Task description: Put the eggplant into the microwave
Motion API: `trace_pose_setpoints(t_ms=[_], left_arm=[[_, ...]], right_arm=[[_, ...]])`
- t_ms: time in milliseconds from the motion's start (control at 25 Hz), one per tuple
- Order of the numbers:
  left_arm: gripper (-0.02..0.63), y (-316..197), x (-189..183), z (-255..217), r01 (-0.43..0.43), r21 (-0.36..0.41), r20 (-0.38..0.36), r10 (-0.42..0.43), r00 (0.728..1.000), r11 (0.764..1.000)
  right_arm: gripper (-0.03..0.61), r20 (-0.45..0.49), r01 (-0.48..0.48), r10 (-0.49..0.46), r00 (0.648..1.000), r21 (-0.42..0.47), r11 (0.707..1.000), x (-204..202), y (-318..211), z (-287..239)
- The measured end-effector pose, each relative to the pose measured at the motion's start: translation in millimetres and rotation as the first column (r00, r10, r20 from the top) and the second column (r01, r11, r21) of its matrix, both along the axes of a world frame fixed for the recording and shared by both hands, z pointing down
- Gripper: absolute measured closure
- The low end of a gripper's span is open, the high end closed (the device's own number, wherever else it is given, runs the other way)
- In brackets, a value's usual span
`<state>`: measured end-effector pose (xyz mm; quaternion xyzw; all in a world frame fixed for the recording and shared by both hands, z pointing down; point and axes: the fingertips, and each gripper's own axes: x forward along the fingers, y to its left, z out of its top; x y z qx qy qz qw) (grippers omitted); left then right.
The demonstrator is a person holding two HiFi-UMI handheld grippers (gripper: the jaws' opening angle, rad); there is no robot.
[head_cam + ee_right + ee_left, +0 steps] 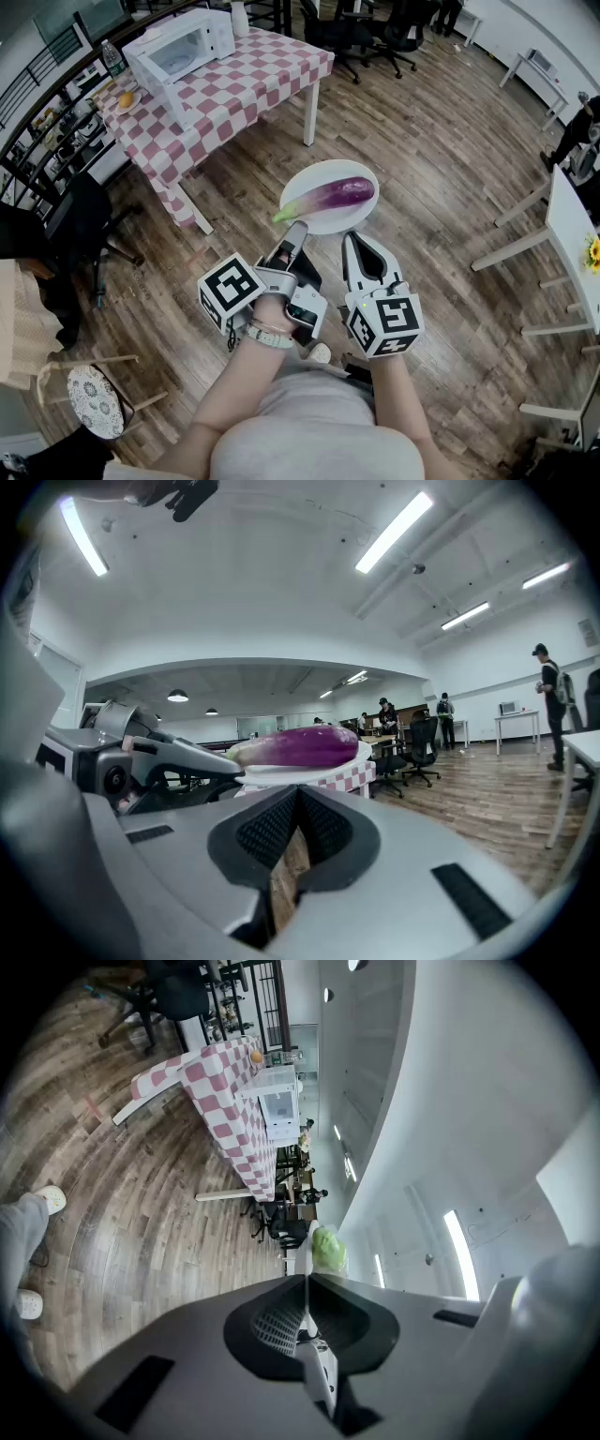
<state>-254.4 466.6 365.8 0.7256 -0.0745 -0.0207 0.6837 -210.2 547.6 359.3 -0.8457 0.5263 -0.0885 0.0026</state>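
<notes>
Risking a slide: carrying the eggplant (336, 195) loose on the plate (323, 172), well apart from the microwave (183, 47) on the checked tabletop (267, 70) far beyond the plate, so any tilting could likely be rolling it off the plate's rim onto the floor (422, 141). Pinching the plate's near rim edge-on in the left gripper's (296, 230) fingers, clenched on it. Holding the right gripper's (352, 242) fingers closed on nothing, tips just under the plate's near rim, seemingly propping it.

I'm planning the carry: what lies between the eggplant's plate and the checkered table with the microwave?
Only bare wood floor between the plate and the table, as the head view shows.
</notes>
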Motion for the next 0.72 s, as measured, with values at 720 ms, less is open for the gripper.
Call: trace_pose_setpoints(t_ms=[720], left_arm=[[0.598, -80.2, 46.3, 8.8, -0.012, -0.035, 0.015, 0.013, 1.000, 0.999]], right_arm=[[0.554, -0.085, 0.011, -0.012, 0.996, -0.003, 1.000, 33.6, -83.1, -10.8]])
